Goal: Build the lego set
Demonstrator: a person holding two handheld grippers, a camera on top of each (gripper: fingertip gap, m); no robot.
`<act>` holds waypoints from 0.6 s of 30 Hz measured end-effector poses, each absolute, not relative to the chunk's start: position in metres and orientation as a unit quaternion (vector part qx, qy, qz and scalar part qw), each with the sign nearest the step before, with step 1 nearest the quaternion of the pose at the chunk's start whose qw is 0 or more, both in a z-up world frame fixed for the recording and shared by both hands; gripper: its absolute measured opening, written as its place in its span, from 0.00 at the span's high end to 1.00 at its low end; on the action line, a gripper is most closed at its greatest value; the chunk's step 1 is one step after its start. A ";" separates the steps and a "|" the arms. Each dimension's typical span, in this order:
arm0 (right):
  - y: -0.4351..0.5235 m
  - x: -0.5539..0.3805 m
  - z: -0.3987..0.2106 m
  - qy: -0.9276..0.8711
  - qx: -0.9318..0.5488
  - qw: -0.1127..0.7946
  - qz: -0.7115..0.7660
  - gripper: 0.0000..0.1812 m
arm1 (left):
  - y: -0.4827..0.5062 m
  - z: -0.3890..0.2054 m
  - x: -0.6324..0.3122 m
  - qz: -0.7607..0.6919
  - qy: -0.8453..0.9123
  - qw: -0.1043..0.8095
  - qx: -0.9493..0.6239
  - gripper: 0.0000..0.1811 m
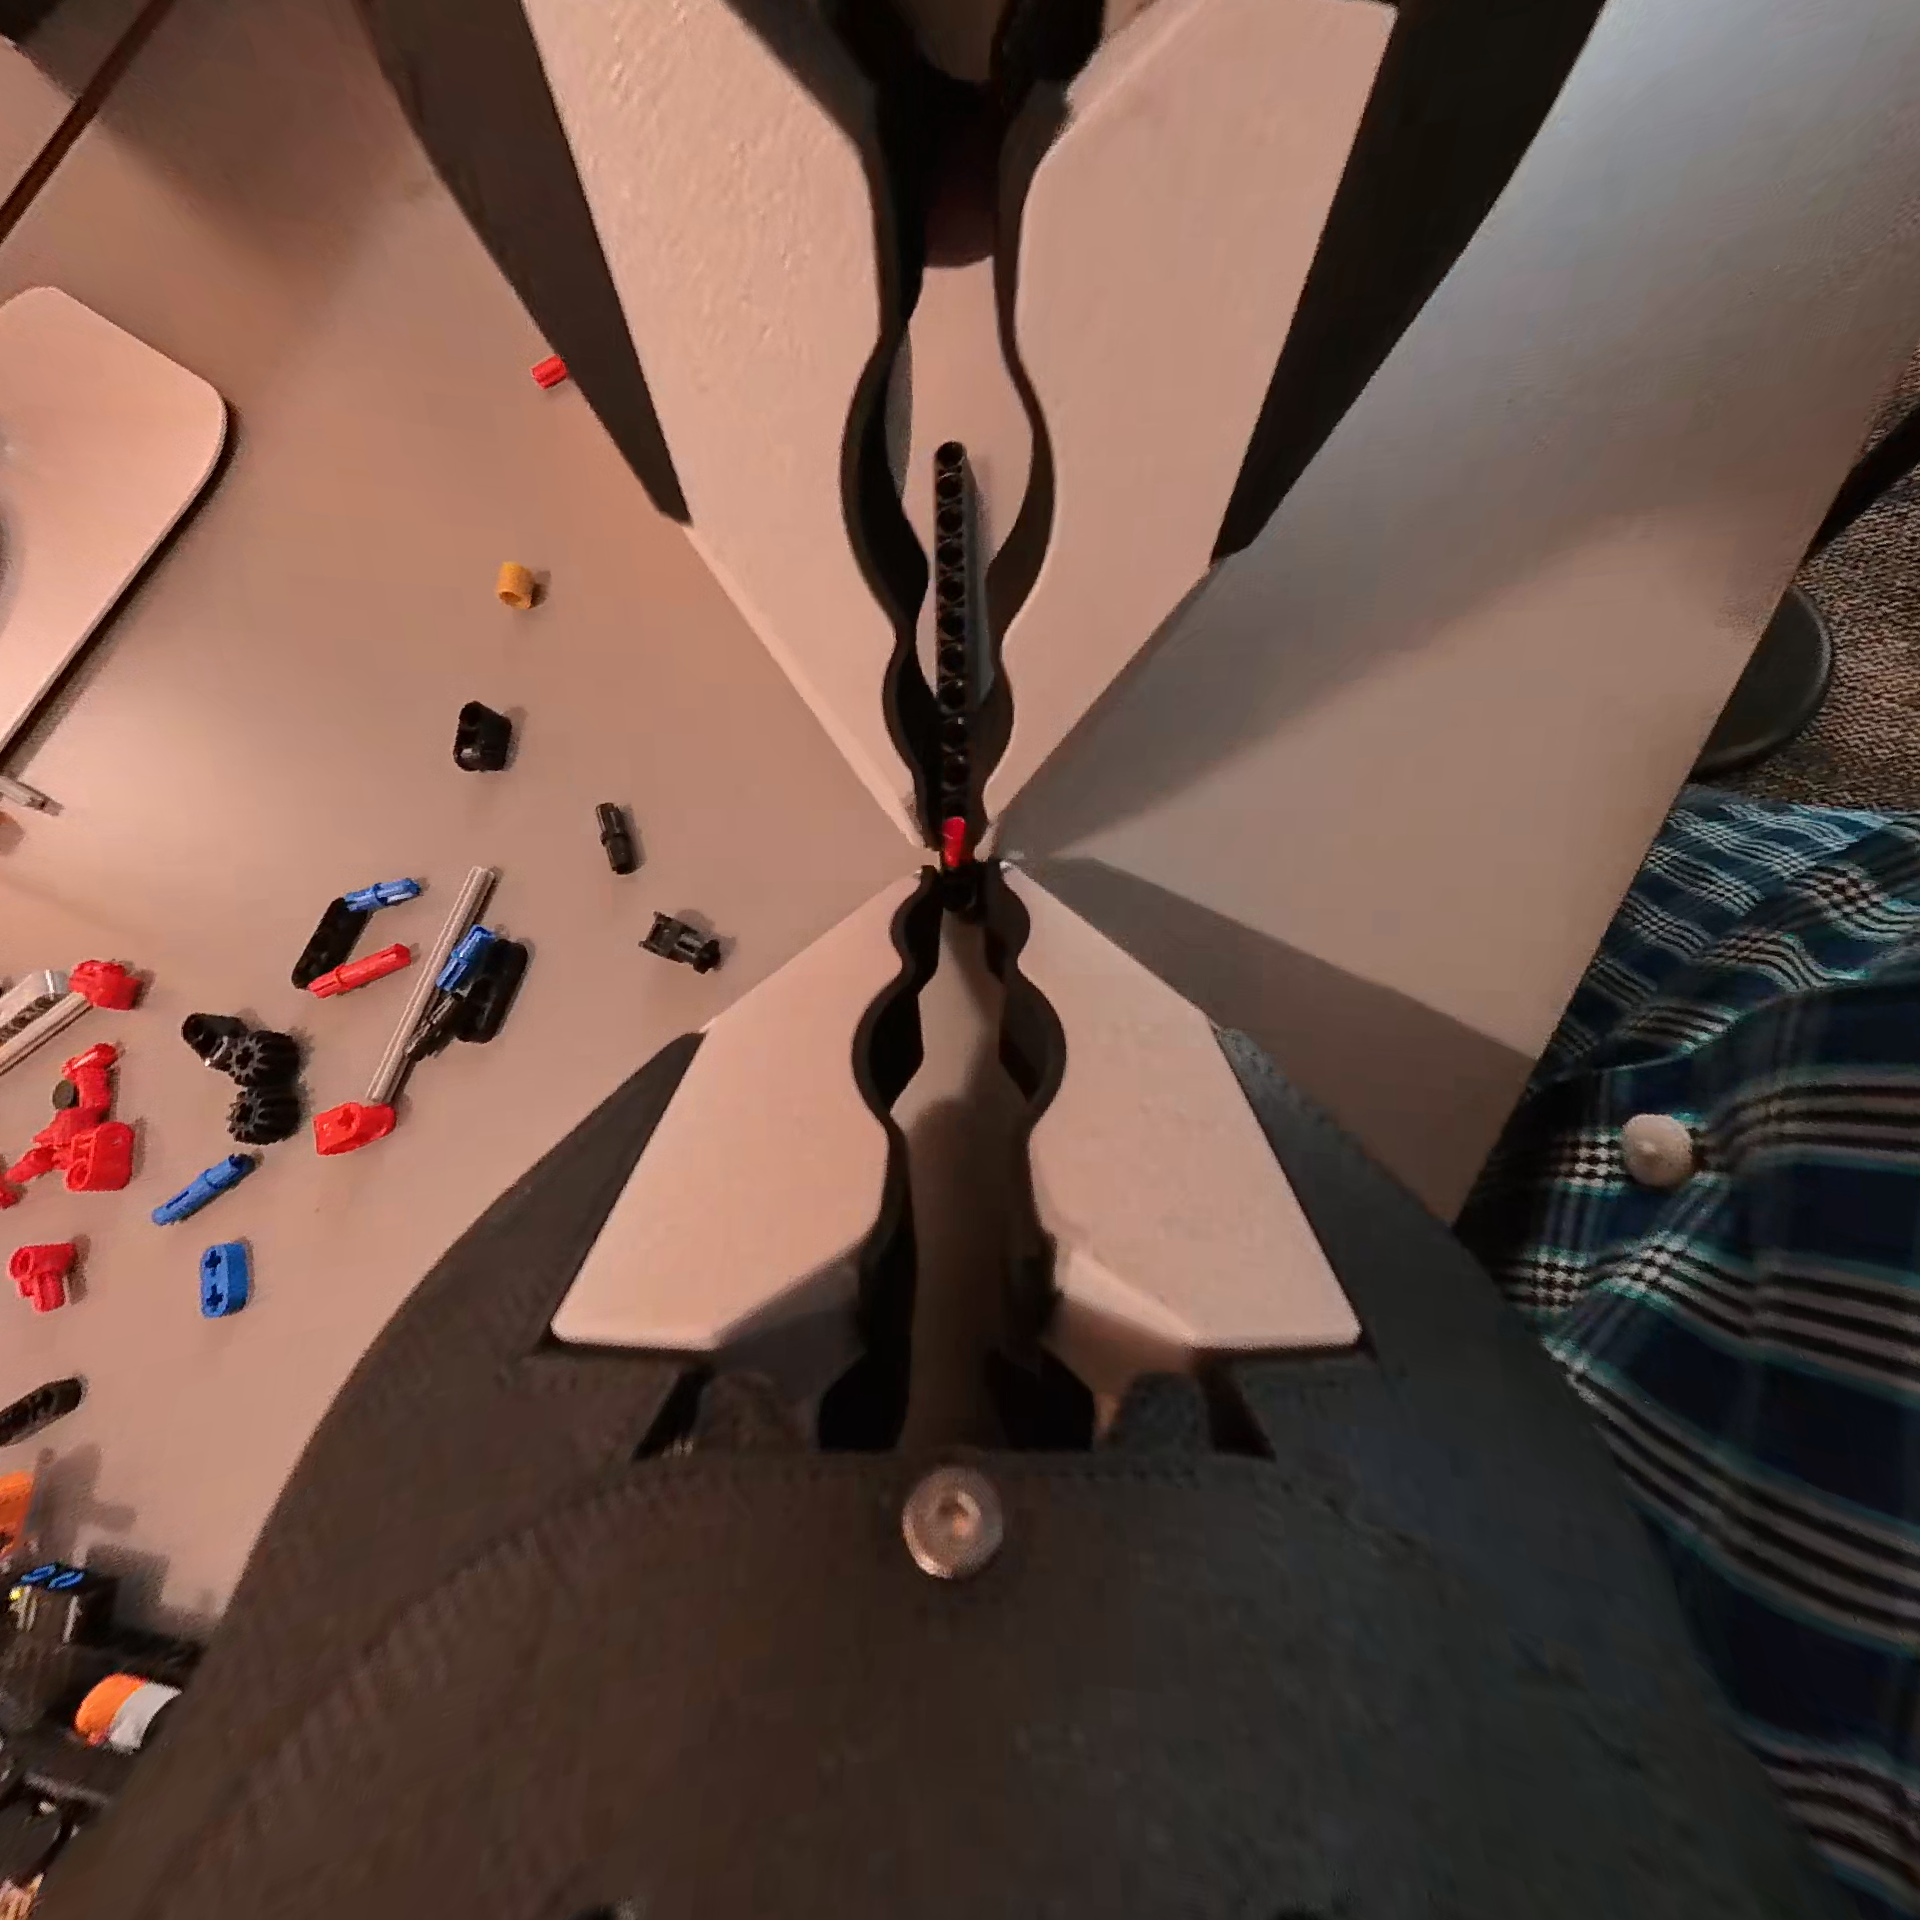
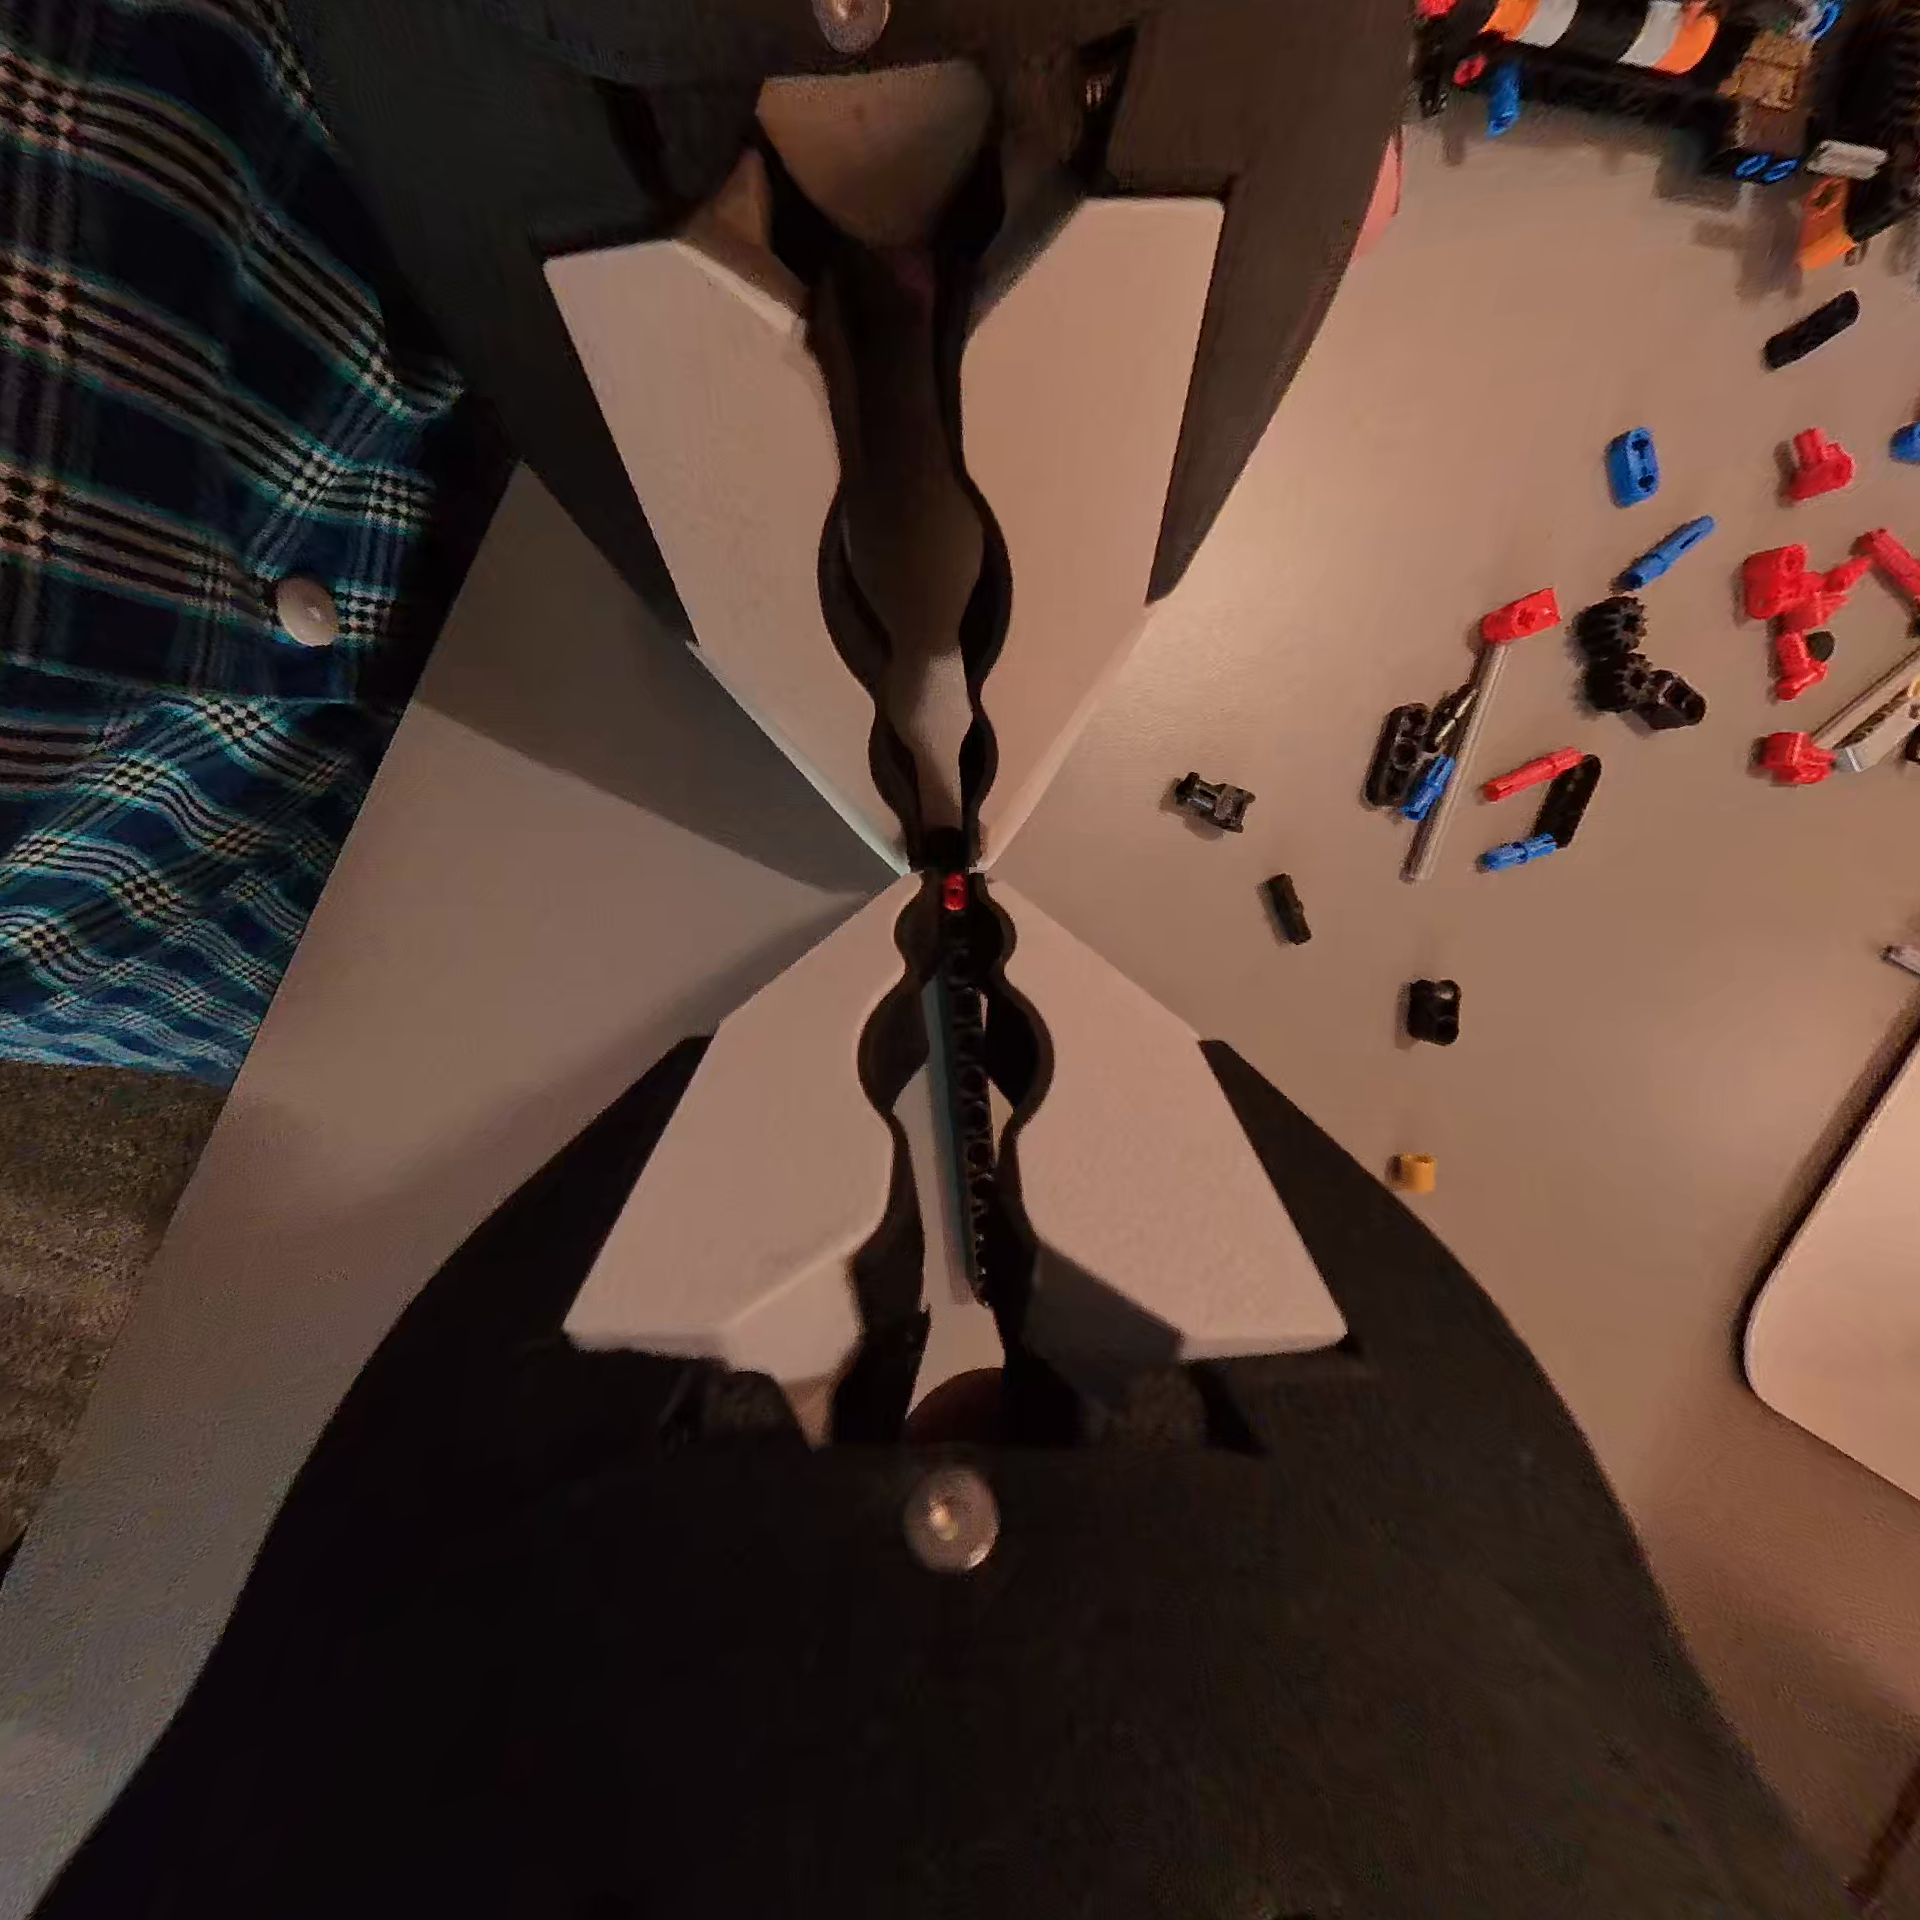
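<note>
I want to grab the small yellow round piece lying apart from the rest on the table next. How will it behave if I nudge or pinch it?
The yellow round piece looks like a short hollow cylinder lying on its side, so it probably rolls if nudged. It appears tiny, rigid plastic, likely very light. Its smooth curved wall may slip from the pads, so pinch squarely.
</note>
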State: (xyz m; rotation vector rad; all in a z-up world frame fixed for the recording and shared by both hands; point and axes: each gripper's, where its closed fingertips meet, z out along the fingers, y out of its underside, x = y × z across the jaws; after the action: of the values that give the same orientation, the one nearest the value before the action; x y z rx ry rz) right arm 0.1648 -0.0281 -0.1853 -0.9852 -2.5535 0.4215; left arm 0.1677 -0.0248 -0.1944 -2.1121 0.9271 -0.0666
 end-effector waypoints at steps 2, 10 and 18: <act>-0.028 0.165 -0.186 -0.907 -0.352 0.171 0.154 0.99 | -0.025 -0.194 0.168 -0.029 0.367 0.404 -0.837 0.96; -0.028 0.165 -0.186 -0.904 -0.365 0.138 0.171 1.00 | -0.025 -0.195 0.168 -0.032 0.366 0.403 -0.838 0.96; -0.029 0.165 -0.189 -0.903 -0.376 0.111 0.174 1.00 | -0.025 -0.195 0.168 -0.030 0.368 0.404 -0.837 0.97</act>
State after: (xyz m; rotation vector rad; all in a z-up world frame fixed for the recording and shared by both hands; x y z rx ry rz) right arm 0.1647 -0.0288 -0.1889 -1.1057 -2.6524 0.5106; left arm 0.1680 -0.0249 -0.1947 -2.1130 0.9300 -0.0755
